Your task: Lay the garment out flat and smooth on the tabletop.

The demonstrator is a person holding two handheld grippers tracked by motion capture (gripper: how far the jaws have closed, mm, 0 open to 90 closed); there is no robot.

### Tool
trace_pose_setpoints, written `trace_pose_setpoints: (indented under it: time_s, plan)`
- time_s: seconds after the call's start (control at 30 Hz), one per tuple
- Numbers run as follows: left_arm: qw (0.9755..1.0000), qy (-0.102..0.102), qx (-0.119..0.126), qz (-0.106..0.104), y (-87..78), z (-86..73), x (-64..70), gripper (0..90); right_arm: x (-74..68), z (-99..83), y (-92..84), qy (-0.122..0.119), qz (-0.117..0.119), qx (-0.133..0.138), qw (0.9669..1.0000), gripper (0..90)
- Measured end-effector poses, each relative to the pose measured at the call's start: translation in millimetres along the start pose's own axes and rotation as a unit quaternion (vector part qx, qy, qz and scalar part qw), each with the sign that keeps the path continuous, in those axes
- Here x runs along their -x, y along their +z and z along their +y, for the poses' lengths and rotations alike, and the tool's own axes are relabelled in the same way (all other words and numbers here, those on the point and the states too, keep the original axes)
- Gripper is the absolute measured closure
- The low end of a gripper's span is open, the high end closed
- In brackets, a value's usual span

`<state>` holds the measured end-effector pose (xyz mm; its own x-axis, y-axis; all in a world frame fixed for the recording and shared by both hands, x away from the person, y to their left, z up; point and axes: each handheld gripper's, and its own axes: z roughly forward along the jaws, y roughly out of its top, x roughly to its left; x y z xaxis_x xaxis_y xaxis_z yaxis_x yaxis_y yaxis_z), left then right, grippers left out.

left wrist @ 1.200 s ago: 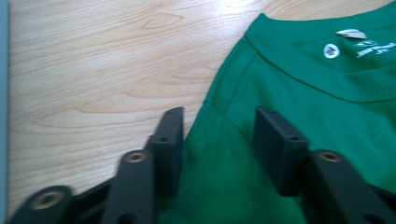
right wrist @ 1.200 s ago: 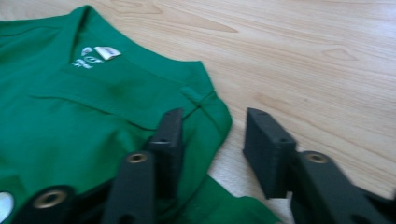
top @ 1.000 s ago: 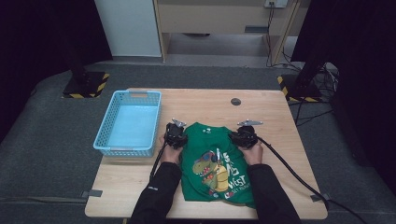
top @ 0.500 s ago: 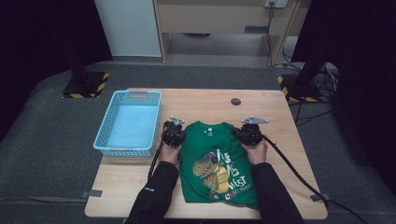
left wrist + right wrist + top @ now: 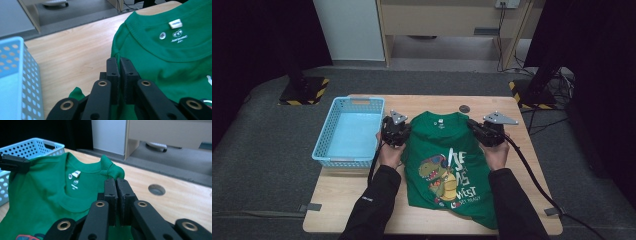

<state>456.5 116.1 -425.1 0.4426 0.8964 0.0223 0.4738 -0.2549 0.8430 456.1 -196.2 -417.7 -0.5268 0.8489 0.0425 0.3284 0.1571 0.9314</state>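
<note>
T-shirt point(image 5: 447, 165), green, dinosaur print on the front, pinched at both shoulders. Left gripper point(image 5: 119, 65): fingers point(image 5: 112, 72) closed tight on the shirt's left shoulder seam; in the left gripper view the cloth caught between them is hidden behind the finger blocks, with green fabric bunching out below and to either side. Right gripper point(image 5: 116, 185): fingers point(image 5: 110, 195) likewise clamped on the right shoulder, a ruck of green standing up just beyond the tips; the pinched edge itself cannot be made out. Both sets of fingers have just finished closing on the fabric.

Neck of the shirt, with its white label and printed marks inside the collar, lies between the two grippers. In the high view the left gripper point(image 5: 395, 131) and right gripper point(image 5: 488, 131) hold the shoulders up off the desk point(image 5: 352, 200), while the body of the shirt trails back toward the person, its hem at the desk's near edge. The lower right part of the shirt is partly covered by the right sleeve, and the print's wording is too small to read fully.

Blue basket point(image 5: 328, 140) sits just left of the shirt, beside the left gripper. A small round hole point(image 5: 464, 108) in the desk lies just beyond the collar.
</note>
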Motion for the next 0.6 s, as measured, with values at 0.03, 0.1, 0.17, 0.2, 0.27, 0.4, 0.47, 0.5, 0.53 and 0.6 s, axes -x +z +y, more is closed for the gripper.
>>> trace_pose_setpoints:
  time_s: [0.03,0.1,0.17,0.2,0.27,0.4,0.47,0.5,0.53,0.6]
  plan:
    - [1.0000,0.003,0.001,0.002,-0.7,1.0,0.8,86.2,-1.3,1.3,0.3,-0.003,-0.002,0.001,1.0000,86.8]
    - [1.0000,0.007,0.001,0.007,-1.3,1.6,1.3,86.1,-3.6,2.5,2.6,-0.008,-0.008,-0.001,0.9999,86.8]
    - [1.0000,0.004,0.001,0.007,-1.0,1.0,-0.2,86.1,-3.4,1.2,5.7,-0.007,-0.010,-0.006,0.9999,86.8]
    - [1.0000,0.002,0.003,0.008,-1.3,0.8,-1.3,86.1,-3.3,0.3,7.2,-0.008,-0.013,-0.007,0.9999,86.8]
    - [0.9999,0.001,0.009,0.010,-2.1,1.2,-2.5,86.1,-3.6,-0.9,9.4,-0.009,-0.017,-0.006,0.9998,86.8]
    - [0.9997,0.000,0.020,0.018,-2.9,6.9,-4.4,86.0,-1.9,0.9,12.7,0.002,-0.026,0.007,0.9996,86.7]
    - [0.9995,0.002,0.024,0.021,-2.0,11.0,-4.9,86.0,-0.4,1.8,14.6,0.009,-0.034,0.012,0.9993,86.7]
    - [0.9993,0.002,0.027,0.024,-1.3,12.8,-4.7,86.0,0.4,2.1,15.7,0.012,-0.037,0.014,0.9991,86.7]
    - [0.9993,0.004,0.028,0.027,-0.5,14.3,-4.4,86.1,1.1,2.1,16.6,0.014,-0.042,0.015,0.9989,86.6]
    - [0.9991,0.007,0.029,0.032,1.5,16.0,-3.4,86.0,1.6,1.8,17.8,0.011,-0.050,0.016,0.9986,86.4]
